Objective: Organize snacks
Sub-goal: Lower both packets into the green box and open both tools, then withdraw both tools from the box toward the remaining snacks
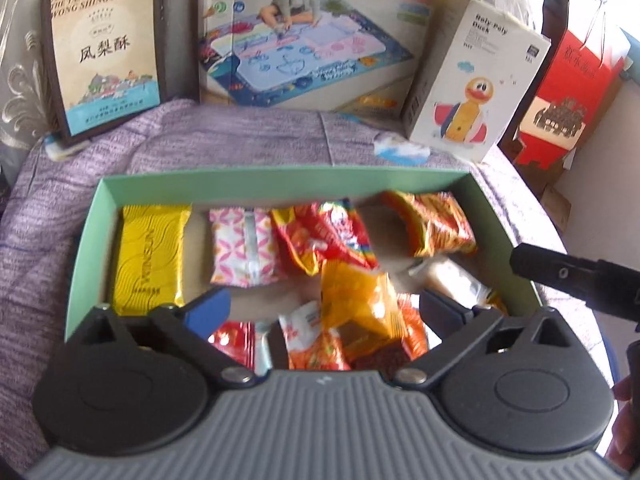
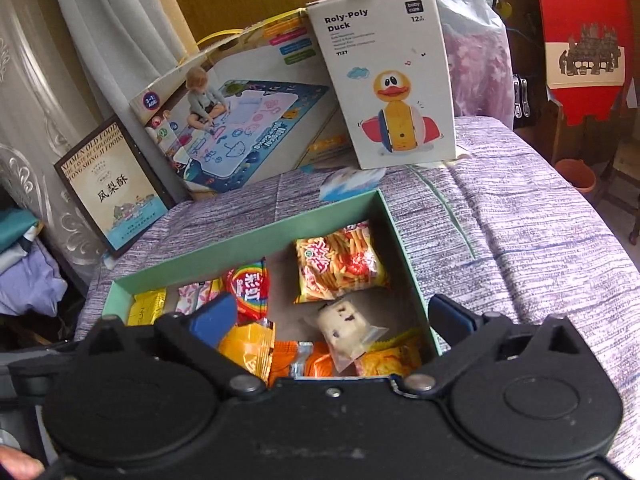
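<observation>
A pale green box [image 1: 280,182] on a purple cloth holds several snack packets: a yellow bar [image 1: 148,256], a pink-and-white packet [image 1: 244,252], a red rainbow packet [image 1: 328,236], a chips packet [image 1: 436,224], an orange packet [image 1: 360,300] and a clear-wrapped cake [image 1: 448,276]. My left gripper [image 1: 326,308] is open and empty above the box's near side. My right gripper [image 2: 332,320] is open and empty above the same box [image 2: 224,240], over the cake [image 2: 344,328] and the chips packet [image 2: 340,264].
Behind the box stand a framed pastry box [image 1: 104,52], a drawing-mat box [image 1: 312,40] and a Roly-Poly Duck box [image 1: 472,80]. A red carton [image 1: 568,92] stands at the right. A small blue-and-white card [image 1: 400,148] lies on the cloth.
</observation>
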`<state>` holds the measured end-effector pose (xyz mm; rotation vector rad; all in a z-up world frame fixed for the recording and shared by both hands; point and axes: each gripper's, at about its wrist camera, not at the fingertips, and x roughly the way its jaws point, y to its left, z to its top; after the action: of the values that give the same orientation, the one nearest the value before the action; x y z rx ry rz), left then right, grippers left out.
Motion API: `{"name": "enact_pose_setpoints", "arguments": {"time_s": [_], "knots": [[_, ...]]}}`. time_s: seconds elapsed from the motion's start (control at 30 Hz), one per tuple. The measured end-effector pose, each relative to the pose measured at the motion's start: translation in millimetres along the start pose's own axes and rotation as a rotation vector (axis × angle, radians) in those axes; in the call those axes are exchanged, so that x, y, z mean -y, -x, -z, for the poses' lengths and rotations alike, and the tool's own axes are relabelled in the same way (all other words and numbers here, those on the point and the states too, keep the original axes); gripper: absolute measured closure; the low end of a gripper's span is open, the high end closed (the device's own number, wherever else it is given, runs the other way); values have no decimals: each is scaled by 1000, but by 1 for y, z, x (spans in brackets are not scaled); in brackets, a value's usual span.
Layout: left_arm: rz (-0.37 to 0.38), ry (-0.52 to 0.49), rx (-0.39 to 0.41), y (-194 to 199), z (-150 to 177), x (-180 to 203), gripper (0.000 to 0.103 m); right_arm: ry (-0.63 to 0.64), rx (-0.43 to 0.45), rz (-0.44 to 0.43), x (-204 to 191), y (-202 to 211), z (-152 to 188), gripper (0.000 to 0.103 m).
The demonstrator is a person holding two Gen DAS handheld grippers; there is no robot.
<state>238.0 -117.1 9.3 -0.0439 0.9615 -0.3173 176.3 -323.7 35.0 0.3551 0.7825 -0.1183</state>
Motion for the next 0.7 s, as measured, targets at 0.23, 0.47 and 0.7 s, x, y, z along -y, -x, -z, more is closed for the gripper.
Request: {"name": "enact_pose_setpoints", "arguments": {"time_s": [0.23,0.47,0.7], "knots": [[-5,-45,4,19,18,7,0,32,-19,-14,-11,20,10,0],[2,-59,17,47,38,6,0,22,-32,-30,-7,46,26,0],[19,-79,-12,66,77,4,0,-22,-51,-18,7,70,54,0]]}}
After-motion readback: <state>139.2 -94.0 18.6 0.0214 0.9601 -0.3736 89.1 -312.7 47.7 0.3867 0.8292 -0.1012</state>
